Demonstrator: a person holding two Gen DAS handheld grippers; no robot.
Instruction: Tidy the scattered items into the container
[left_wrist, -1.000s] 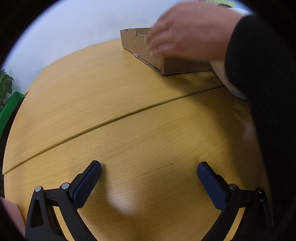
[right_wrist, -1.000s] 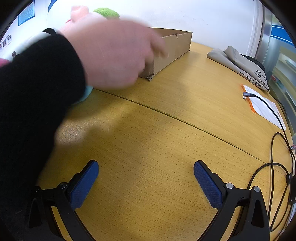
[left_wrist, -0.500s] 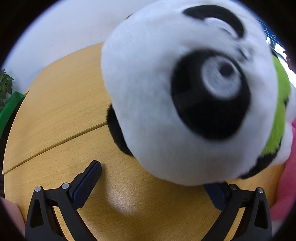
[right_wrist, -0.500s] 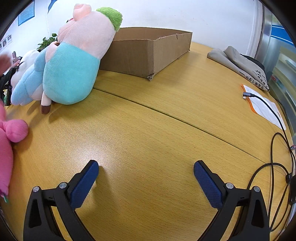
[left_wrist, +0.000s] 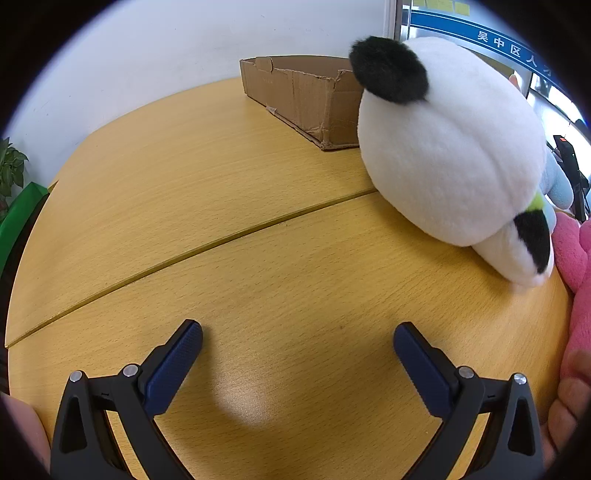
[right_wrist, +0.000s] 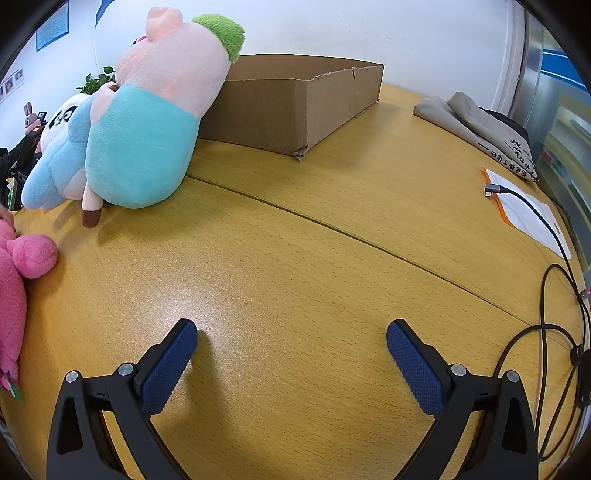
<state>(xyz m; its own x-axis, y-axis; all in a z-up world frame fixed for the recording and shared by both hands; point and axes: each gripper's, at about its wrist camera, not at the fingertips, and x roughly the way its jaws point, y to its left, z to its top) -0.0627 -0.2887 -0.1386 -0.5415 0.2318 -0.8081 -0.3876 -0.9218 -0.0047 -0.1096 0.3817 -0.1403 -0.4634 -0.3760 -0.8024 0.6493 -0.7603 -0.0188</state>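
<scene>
The wooden table (right_wrist: 295, 258) carries a cardboard box (right_wrist: 295, 107), plush toys (right_wrist: 147, 140), a cable (right_wrist: 546, 280) and papers (right_wrist: 532, 214).

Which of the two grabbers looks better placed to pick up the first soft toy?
Probably the left gripper. The panda toy lies close ahead to its right, beside the cardboard box. The right gripper, also open, faces bare table, with the toys farther off.

pink plush (right_wrist: 16, 280) cut off by frame edge.
</scene>
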